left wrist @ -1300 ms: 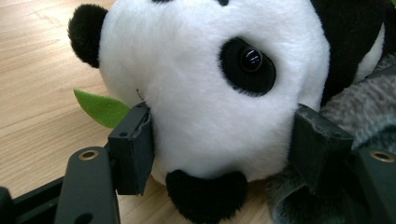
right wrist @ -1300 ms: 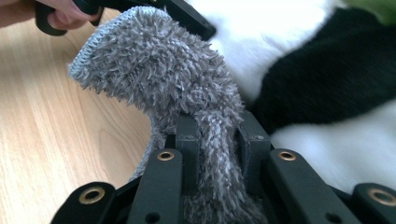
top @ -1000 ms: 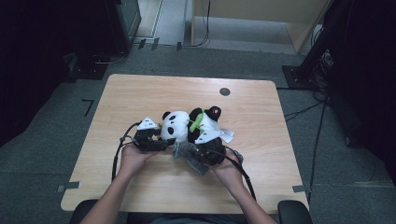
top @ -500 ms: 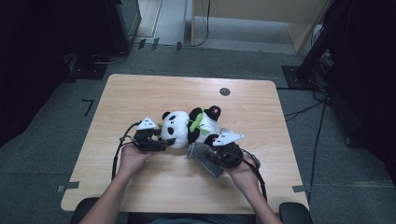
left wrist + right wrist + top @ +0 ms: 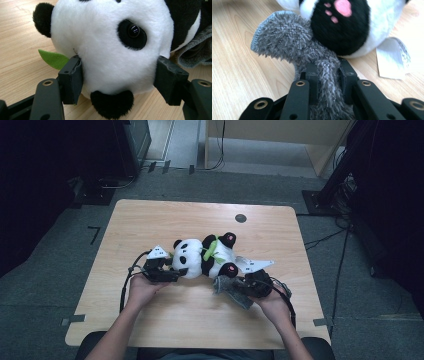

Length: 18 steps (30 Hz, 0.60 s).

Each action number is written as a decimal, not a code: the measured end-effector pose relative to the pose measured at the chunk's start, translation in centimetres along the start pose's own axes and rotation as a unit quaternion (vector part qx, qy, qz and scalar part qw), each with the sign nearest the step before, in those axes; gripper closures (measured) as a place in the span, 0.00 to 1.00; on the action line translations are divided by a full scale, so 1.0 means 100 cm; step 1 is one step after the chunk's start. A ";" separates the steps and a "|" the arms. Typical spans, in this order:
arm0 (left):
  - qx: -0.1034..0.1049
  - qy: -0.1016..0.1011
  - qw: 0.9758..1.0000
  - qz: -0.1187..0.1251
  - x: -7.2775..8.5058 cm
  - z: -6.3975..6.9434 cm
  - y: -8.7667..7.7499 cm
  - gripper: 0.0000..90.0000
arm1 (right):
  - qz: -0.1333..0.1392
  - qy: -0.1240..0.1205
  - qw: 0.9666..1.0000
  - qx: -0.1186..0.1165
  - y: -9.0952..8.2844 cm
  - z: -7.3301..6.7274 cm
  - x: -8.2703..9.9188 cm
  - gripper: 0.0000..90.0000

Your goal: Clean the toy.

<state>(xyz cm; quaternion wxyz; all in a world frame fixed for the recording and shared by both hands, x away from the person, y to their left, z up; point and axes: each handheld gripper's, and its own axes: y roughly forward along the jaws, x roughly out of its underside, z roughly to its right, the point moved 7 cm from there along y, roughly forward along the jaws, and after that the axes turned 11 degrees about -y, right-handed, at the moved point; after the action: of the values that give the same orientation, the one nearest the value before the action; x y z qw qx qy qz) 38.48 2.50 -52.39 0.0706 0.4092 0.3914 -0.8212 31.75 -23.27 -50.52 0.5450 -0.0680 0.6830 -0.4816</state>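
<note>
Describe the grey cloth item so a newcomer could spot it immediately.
On the wooden table, find the plush panda at the middle. By its pink-padded black paw lies a fuzzy grey sock, pinched by the right gripper; it alone is shaggy grey.

The panda (image 5: pixel 110 57) runs off the top and right edges in the left gripper view, and the grey cloth's (image 5: pixel 312 60) lower end hides behind the right gripper's (image 5: pixel 328 83) jaws.

One plush panda (image 5: pixel 202 259), one grey cloth (image 5: pixel 227 290) (fuzzy), perhaps one paper tag (image 5: pixel 392 58)
</note>
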 end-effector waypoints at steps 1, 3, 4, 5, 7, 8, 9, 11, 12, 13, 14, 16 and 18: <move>0.000 0.000 1.000 0.000 0.000 0.000 0.000 0.34 | -0.001 0.005 1.000 0.000 -0.001 0.002 0.002 0.83; 0.000 0.000 1.000 0.000 0.000 0.000 0.000 0.34 | -0.005 0.011 1.000 0.002 -0.004 0.006 0.005 0.83; -0.001 0.000 1.000 -0.001 0.000 0.000 0.000 0.34 | -0.005 0.012 1.000 0.005 -0.006 0.009 0.007 0.83; -0.001 0.000 1.000 -0.001 0.000 0.000 0.000 0.34 | -0.008 0.016 1.000 0.008 -0.007 0.011 0.008 0.84; 0.000 -0.001 1.000 -0.001 0.000 0.000 0.000 0.34 | -0.006 0.022 1.000 0.013 -0.010 0.017 0.010 0.84; 0.000 -0.002 1.000 0.000 0.000 0.000 0.000 0.34 | -0.003 0.028 0.999 0.016 -0.011 0.019 0.010 0.84; 0.001 -0.002 1.000 0.000 0.000 0.000 0.000 0.34 | 0.000 0.031 0.999 0.016 -0.011 0.022 0.010 0.84; 0.000 -0.002 1.000 0.000 0.000 0.000 0.001 0.35 | 0.005 0.038 0.999 0.018 -0.009 0.028 0.011 0.84; 0.000 -0.001 1.000 0.000 0.000 0.000 0.001 0.35 | 0.005 0.039 0.999 0.019 -0.008 0.031 0.010 0.84; -0.001 -0.001 1.000 0.000 0.000 0.000 0.001 0.35 | 0.005 0.041 0.999 0.022 -0.008 0.034 0.009 0.84; -0.001 -0.001 1.000 0.000 0.000 0.000 0.001 0.35 | 0.003 0.040 0.999 0.024 -0.008 0.036 0.009 0.84; -0.001 -0.002 1.000 0.001 0.000 0.000 0.001 0.36 | 0.003 0.039 0.999 0.031 -0.009 0.042 0.006 0.84; -0.001 -0.003 1.000 0.002 0.000 0.000 0.001 0.36 | 0.004 0.041 0.999 0.035 -0.010 0.046 0.004 0.84</move>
<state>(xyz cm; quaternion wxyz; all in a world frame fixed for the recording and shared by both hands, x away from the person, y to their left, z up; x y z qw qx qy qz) 38.56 2.47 -52.41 0.0738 0.4072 0.3914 -0.8219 34.90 -26.78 -49.81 0.5201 -0.0265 0.6880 -0.5054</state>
